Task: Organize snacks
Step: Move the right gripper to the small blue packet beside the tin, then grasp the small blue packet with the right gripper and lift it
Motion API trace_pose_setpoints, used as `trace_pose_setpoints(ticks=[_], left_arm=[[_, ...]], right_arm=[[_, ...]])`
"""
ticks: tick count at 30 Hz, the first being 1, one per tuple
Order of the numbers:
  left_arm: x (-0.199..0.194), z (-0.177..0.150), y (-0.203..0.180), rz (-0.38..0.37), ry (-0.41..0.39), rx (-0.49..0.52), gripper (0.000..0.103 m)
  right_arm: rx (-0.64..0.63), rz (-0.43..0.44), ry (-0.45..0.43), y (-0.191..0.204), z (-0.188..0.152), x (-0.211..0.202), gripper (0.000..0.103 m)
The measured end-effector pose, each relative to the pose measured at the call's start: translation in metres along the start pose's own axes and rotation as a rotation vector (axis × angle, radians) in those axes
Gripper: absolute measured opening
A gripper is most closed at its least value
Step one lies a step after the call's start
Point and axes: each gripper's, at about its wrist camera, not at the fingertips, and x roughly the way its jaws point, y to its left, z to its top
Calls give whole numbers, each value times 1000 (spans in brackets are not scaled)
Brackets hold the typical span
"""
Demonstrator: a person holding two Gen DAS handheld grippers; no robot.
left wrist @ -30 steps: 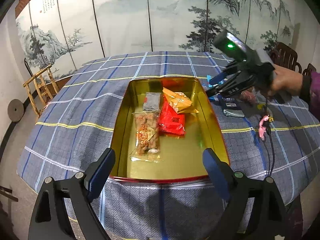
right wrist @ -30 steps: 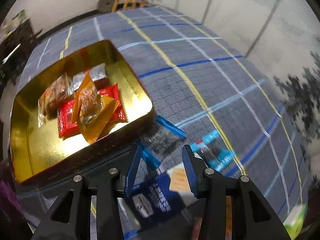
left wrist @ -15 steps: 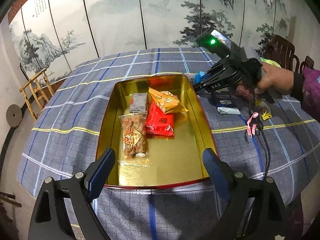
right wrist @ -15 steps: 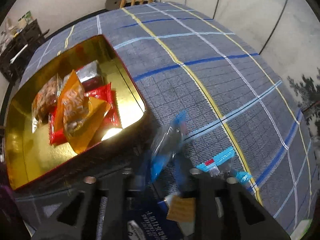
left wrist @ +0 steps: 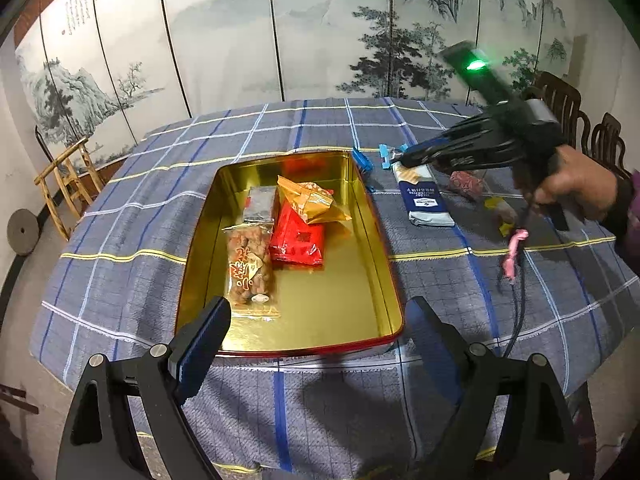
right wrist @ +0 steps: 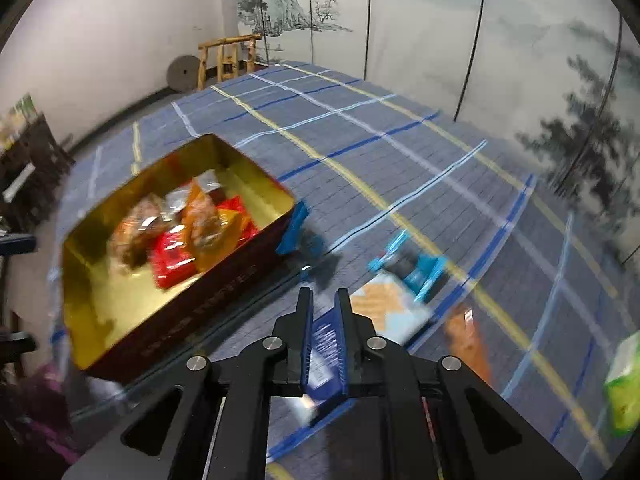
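My left hand-held gripper (left wrist: 316,340) hangs over the near edge of the gold tin (left wrist: 362,216), its jaws spread wide with nothing between them. The tin sits on the table (left wrist: 140,240), which wears a blue plaid cloth. Inside it lie a clear bag of brown snacks (left wrist: 250,264), a red packet (left wrist: 298,240), an orange packet (left wrist: 310,202) resting on the red one, and a small grey packet (left wrist: 260,206) at the far side. My right hand-held gripper (right wrist: 323,300) is closed, with no snack clamped between its pads; the right wrist view is motion-blurred. A blue wrapper (right wrist: 294,228) leans against the tin's outer wall. A second blue-ended wrapper (right wrist: 414,268) lies on the cloth just beside a dark blue and white packet (left wrist: 426,202). A green box (right wrist: 622,380) sits well apart, at the right edge of the right wrist view.
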Motion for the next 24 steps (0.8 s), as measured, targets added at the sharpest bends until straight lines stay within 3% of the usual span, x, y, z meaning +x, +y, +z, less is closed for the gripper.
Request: trace_pose_setpoints(ticks=[1,3,6,11,16,21,24], left_arm=[[-2,0,0,2,-5,1,86],[-4,1,1,12,-13,6,87],[-1,4,6,24,-13,6,87],[9,9,11,6,13,-17,87],[15,11,7,0,29,-17,88],[19,13,-4,10,39,3,88],[20,13,-7,16,46,12,88]], right_arm=[[-12,22,35,1,4,11,21],[-49,11,63,6,7,25,41],[-134,7,45,16,12,38,55],[-196,34,41,9,21,58,55],[-358,74,42,14,26,70,54],[-423,119,104,22,30,84,35],[-360,122,128,19,31,87,33]])
